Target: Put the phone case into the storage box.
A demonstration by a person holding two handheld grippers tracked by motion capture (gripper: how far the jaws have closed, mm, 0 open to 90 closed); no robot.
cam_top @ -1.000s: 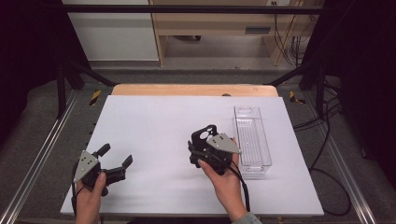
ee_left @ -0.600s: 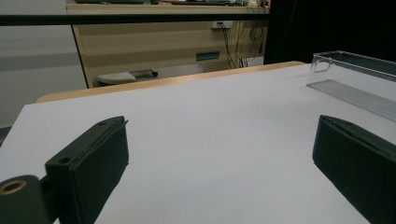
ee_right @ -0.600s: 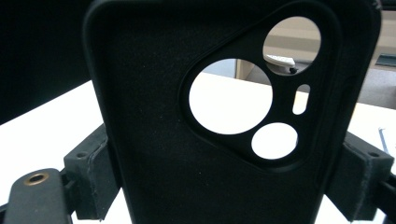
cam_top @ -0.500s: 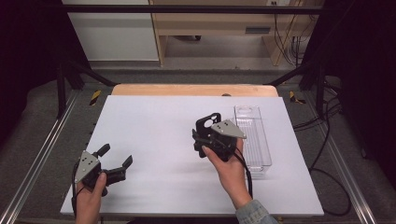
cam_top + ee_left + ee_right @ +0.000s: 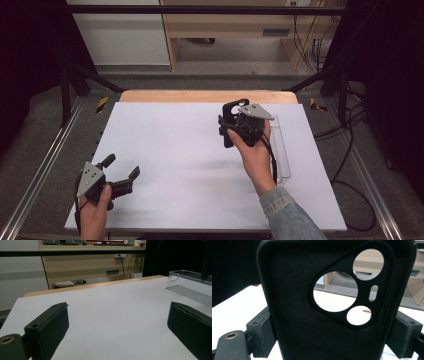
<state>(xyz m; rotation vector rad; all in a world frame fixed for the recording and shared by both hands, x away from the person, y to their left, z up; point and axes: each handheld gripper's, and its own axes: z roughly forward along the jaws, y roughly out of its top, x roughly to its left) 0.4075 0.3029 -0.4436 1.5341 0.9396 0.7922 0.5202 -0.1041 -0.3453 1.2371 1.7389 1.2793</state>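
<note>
The left gripper (image 5: pixel 122 172) rests on the white table (image 5: pixel 180 150), well left of the clear tray (image 5: pixel 281 150), jaws spread wide with nothing between them. Just left of that tray's far end, the right gripper (image 5: pixel 231 125) clamps a matte black phone case (image 5: pixel 312 302) upright above the table; the case has a raised camera panel with three round cutouts and a small slot.

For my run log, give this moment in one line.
right gripper: shut on black phone case | left gripper: open | clear tray: on table
</note>
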